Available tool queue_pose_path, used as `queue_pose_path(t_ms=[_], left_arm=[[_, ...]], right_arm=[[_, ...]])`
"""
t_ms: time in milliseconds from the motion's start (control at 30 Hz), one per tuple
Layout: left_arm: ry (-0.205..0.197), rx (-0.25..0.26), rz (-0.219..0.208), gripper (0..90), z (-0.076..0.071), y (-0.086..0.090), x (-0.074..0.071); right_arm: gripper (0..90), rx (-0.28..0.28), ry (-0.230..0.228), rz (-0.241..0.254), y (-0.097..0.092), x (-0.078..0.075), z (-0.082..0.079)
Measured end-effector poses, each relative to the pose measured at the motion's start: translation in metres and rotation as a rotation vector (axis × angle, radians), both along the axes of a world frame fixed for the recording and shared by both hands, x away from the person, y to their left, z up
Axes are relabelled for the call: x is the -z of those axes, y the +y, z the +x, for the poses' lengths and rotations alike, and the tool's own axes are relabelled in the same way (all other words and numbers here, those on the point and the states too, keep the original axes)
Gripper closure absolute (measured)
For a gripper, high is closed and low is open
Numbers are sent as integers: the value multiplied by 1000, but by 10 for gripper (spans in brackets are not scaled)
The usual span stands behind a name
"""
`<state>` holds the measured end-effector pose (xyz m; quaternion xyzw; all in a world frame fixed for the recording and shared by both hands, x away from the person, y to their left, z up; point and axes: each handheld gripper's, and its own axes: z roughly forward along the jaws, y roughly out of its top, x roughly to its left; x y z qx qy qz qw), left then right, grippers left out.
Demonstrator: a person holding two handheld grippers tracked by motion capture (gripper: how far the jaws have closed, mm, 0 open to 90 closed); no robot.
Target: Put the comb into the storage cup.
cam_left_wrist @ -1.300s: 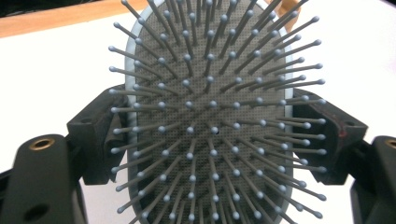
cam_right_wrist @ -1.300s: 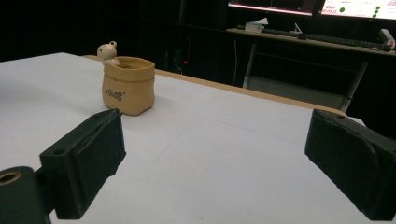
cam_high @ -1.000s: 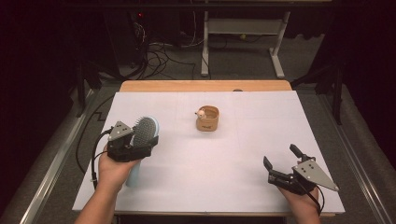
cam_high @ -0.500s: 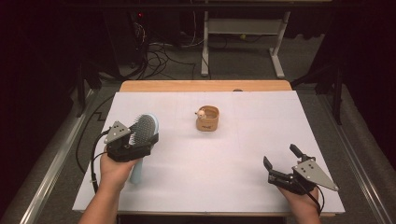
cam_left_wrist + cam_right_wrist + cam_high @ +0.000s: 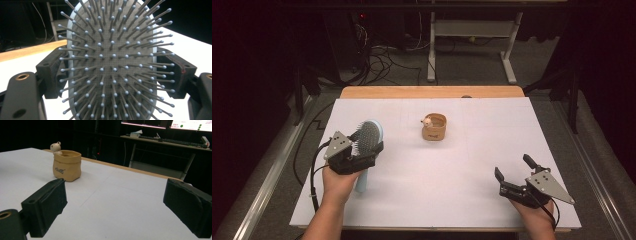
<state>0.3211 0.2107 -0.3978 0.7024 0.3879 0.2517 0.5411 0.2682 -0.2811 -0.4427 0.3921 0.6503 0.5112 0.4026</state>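
Brush (image 5: 110, 62) had a matt perforated pad, ball-tipped pins, probably plastic. Pot (image 5: 67, 165) looked matt ceramic. Table (image 5: 427, 92) edge was wood.

The left gripper (image 5: 362, 152) sits near the table's left edge, its jaws clamped on something wide. The right gripper (image 5: 513, 175) rests low at the right, jaws spread apart.

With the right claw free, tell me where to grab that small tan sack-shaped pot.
Take the small tan sack-shaped pot across its upright body, low down, coming level from the near right side with the right claw. The little white figure perches on its far-left rim, so keep off the top.
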Motion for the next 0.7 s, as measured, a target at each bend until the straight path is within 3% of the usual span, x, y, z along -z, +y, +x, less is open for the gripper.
queue_pose_path(t_ms=[167, 300, 700], left_arm=[[-33, 9, -19, 206, -3, 3, 5], [-63, -11, -44, 206, -7, 5, 6], [-87, 13, -39, 206, -12, 1, 11]], right_arm=[[57, 9, 0, 3, -1, 0, 0], [57, 5, -1, 0, -1, 0, 0], [57, 1, 1, 7, -1, 0, -2]])
